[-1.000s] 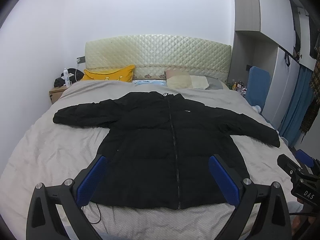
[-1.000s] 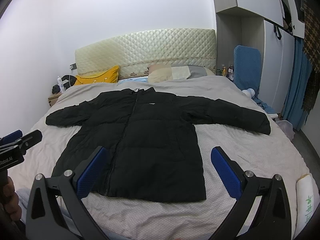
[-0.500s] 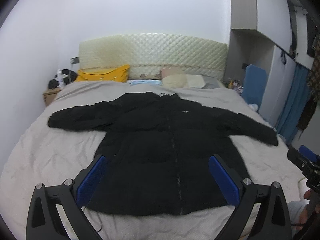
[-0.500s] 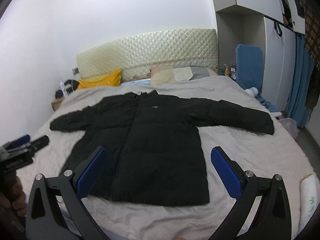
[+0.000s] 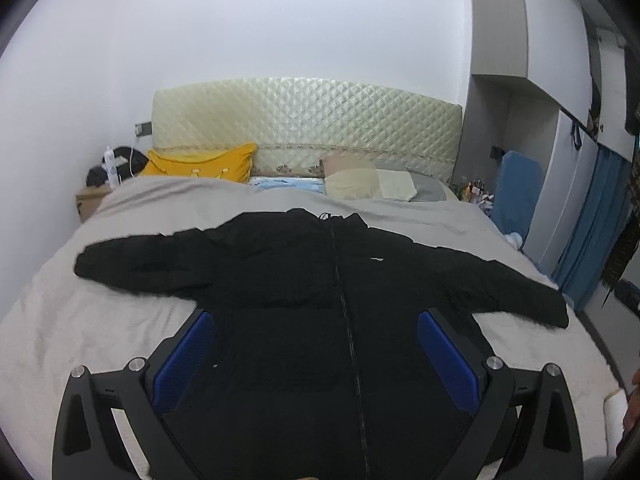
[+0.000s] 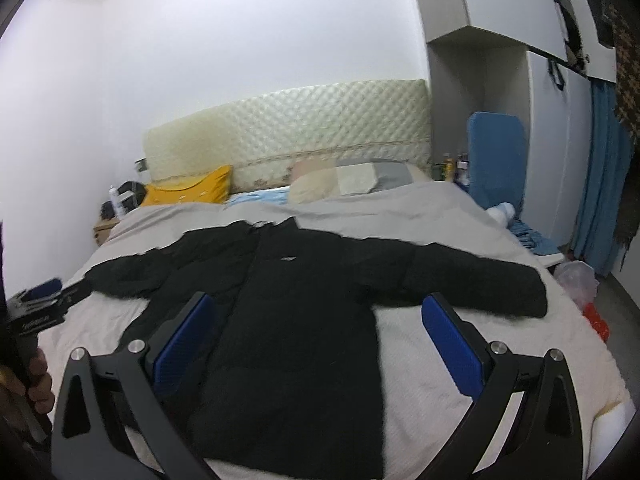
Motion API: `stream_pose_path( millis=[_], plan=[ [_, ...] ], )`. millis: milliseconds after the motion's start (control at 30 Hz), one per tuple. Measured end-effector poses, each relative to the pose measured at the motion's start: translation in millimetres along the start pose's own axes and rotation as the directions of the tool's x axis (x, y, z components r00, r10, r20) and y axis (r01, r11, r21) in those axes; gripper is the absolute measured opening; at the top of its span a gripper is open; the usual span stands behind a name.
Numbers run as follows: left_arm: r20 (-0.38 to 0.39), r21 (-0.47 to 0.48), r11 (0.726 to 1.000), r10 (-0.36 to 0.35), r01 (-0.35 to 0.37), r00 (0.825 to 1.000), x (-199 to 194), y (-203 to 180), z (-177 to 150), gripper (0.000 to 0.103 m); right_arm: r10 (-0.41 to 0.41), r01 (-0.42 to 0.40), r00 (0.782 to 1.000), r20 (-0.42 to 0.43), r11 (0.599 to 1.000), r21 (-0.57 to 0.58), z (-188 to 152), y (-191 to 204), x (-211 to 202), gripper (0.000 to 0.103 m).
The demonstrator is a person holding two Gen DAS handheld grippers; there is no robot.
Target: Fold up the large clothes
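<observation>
1. Your left hand-held gripper [image 5: 316, 354] is wide open and holds nothing. The left sleeve [image 5: 136, 264] lies ahead, off to its left.
2. The black jacket [image 6: 304, 312] lies flat on the bed [image 6: 460, 360], collar far, sleeves out sideways.
3. Your right hand-held gripper [image 6: 320, 344] is wide open too, nearer the right sleeve [image 6: 472, 284].

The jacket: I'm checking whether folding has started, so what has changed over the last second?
Both tongs, left and right, have come closer over the black jacket, open and holding nothing. The jacket lies as before, spread flat on the bed, sleeves out, unfolded.
</observation>
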State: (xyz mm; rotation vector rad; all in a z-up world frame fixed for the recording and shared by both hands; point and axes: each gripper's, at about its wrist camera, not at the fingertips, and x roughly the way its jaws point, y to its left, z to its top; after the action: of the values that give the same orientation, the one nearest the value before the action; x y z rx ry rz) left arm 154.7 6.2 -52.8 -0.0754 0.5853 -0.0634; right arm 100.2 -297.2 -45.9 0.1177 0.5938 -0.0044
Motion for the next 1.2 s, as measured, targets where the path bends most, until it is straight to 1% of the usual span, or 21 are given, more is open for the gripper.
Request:
stream_pose_path(
  millis=[67,133,233,300,333,367,400,500,533,600,667,700,733,767,867,933,1000,1067,1133,1167,1200],
  plan=[
    [0.011,-0.009,1.000,0.006,-0.006,1.000,12,3,-1,0.103,-0.020,0.020,1.000,0.000,0.999,0.025,4,-15,9,0.103],
    [0.014,-0.012,1.000,0.025,-0.025,1.000,23,7,-4,0.103,-0.070,0.070,0.998,0.007,0.997,0.044,7,-34,19,0.103],
    [0.013,-0.031,0.999,0.028,-0.028,1.000,36,13,-9,0.103,-0.079,0.078,0.997,0.000,0.988,0.133,8,-76,42,0.103],
    [0.004,-0.025,0.999,0.037,-0.037,0.999,46,16,-14,0.103,-0.104,0.105,0.994,-0.010,0.980,0.170,6,-105,57,0.103],
    [0.004,-0.019,0.999,0.044,-0.044,0.999,50,17,-17,0.103,-0.099,0.099,0.995,-0.014,0.973,0.210,3,-121,69,0.103],
    [0.001,-0.016,0.998,0.053,-0.053,0.999,56,20,-20,0.103,-0.100,0.107,0.994,-0.039,0.964,0.244,-2,-138,81,0.103],
    [-0.007,-0.019,0.998,0.052,-0.052,0.999,61,23,-23,0.103,-0.107,0.122,0.992,-0.069,0.955,0.272,-9,-155,91,0.103],
    [-0.037,-0.042,0.998,0.039,-0.040,0.999,81,33,-33,0.103,-0.111,0.139,0.989,-0.095,0.916,0.376,-26,-205,125,0.103],
    [-0.047,-0.046,0.998,0.042,-0.044,0.998,88,36,-36,0.103,-0.112,0.144,0.988,-0.102,0.900,0.412,-32,-218,137,0.102],
    [-0.069,-0.058,0.997,0.046,-0.050,0.997,102,41,-41,0.103,-0.079,0.129,0.990,-0.119,0.851,0.510,-51,-247,169,0.101],
    [-0.094,-0.077,0.996,0.044,-0.051,0.995,115,46,-45,0.103,-0.084,0.145,0.988,-0.133,0.812,0.565,-64,-270,191,0.101],
    [-0.102,-0.088,0.995,0.040,-0.049,0.994,121,49,-45,0.103,-0.075,0.139,0.989,-0.130,0.784,0.606,-70,-281,205,0.101],
    [-0.105,-0.094,0.994,0.039,-0.049,0.994,126,51,-45,0.103,-0.062,0.133,0.990,-0.130,0.740,0.659,-79,-292,220,0.100],
    [-0.105,-0.095,0.994,0.046,-0.056,0.993,129,53,-46,0.103,-0.057,0.114,0.993,-0.104,0.713,0.692,-81,-309,227,0.100],
    [-0.098,-0.060,0.993,0.094,-0.101,0.991,144,53,-49,0.103,-0.050,0.099,0.995,-0.086,0.628,0.772,-89,-333,257,0.100],
    [-0.109,-0.055,0.993,0.102,-0.109,0.989,155,55,-53,0.103,-0.053,0.093,0.996,-0.076,0.551,0.830,-92,-353,279,0.098],
    [-0.126,-0.077,0.992,0.088,-0.098,0.988,166,59,-55,0.103,-0.084,0.092,0.995,-0.056,0.513,0.854,-91,-369,287,0.089],
    [-0.131,-0.091,0.991,0.081,-0.093,0.988,173,62,-56,0.103,-0.135,0.073,0.991,-0.006,0.500,0.863,-81,-383,288,0.081],
    [-0.131,-0.084,0.992,0.088,-0.099,0.988,180,63,-57,0.103,-0.161,0.060,0.987,0.022,0.490,0.870,-70,-394,288,0.077],
    [-0.133,-0.069,0.992,0.099,-0.108,0.986,184,62,-58,0.103,-0.173,0.053,0.984,0.033,0.472,0.880,-66,-401,287,0.068],
    [-0.133,-0.056,0.992,0.104,-0.112,0.986,186,61,-58,0.103,-0.190,0.053,0.981,0.040,0.459,0.887,-62,-409,288,0.056]
  ],
)
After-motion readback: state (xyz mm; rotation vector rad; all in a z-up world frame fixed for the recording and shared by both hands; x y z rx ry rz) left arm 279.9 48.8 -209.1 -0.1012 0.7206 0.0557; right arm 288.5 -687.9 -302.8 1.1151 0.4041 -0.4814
